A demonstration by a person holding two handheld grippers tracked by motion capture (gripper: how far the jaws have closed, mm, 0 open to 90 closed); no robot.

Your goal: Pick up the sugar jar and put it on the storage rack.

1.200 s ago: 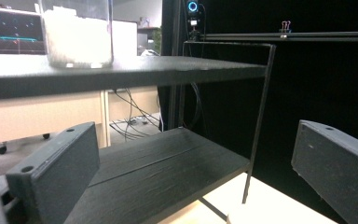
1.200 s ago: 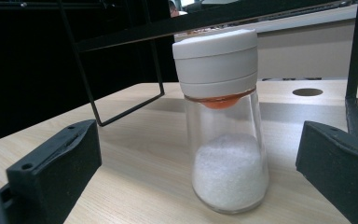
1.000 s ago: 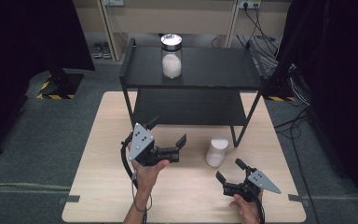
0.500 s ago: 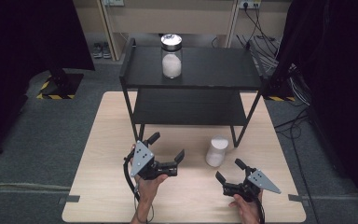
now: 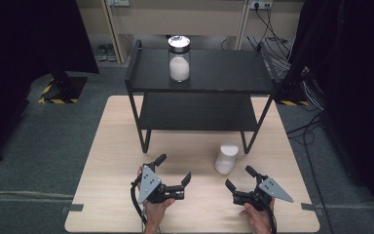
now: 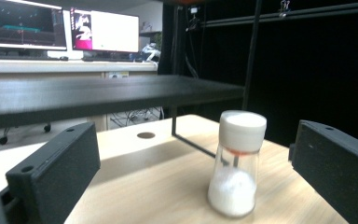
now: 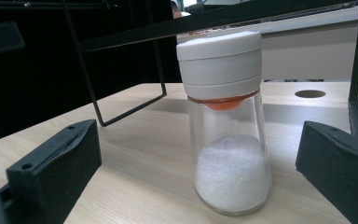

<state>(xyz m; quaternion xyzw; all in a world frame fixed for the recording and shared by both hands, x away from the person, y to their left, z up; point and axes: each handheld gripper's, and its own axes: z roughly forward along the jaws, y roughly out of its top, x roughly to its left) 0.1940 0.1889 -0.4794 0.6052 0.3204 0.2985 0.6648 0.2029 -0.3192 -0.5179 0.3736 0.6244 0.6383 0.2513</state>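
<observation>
Shaker (image 5: 226,157) stands upright on the tabletop (image 5: 107,161), just in front of the rack's (image 5: 209,73) right front leg, between the two grippers and nearer the right one. Right gripper (image 5: 241,179) is spread wide and empty, aimed at the shaker; left gripper (image 5: 174,171) is likewise spread and empty. A good grasp would likely bring the right jaws level around the glass body below the white cap, centred before closing, keeping clear of the leg.

Two tools, left tool (image 5: 173,169) and right tool (image 5: 238,179); one white-capped shaker (image 5: 226,157) beside the shelf rack (image 5: 209,78); one jar (image 5: 179,58) on that rack.
</observation>
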